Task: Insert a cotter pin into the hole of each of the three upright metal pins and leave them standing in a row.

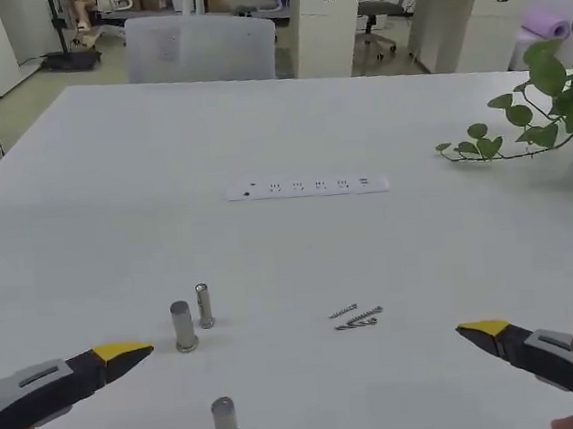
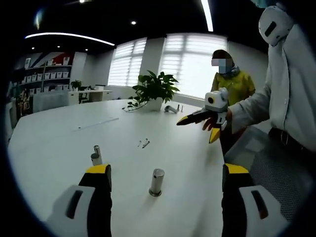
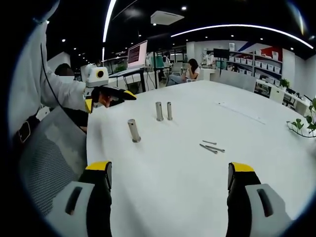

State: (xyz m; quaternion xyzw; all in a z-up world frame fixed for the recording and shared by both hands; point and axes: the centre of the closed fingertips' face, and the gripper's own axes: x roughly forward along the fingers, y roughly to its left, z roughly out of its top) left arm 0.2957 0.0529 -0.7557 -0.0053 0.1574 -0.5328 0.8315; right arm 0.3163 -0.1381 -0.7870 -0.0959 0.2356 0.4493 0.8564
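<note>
The cotter pins (image 1: 357,317) lie flat in a small cluster toward the near edge of the counter (image 1: 289,124), their long axes roughly along that edge. They are ahead and left of the right hand-held gripper (image 1: 483,332), the nearer one. Its jaws are spread, as are those of the left hand-held gripper (image 1: 126,353). The three metal pins (image 1: 183,327) stand upright by the left one. Bare counter surrounds the cluster.
</note>
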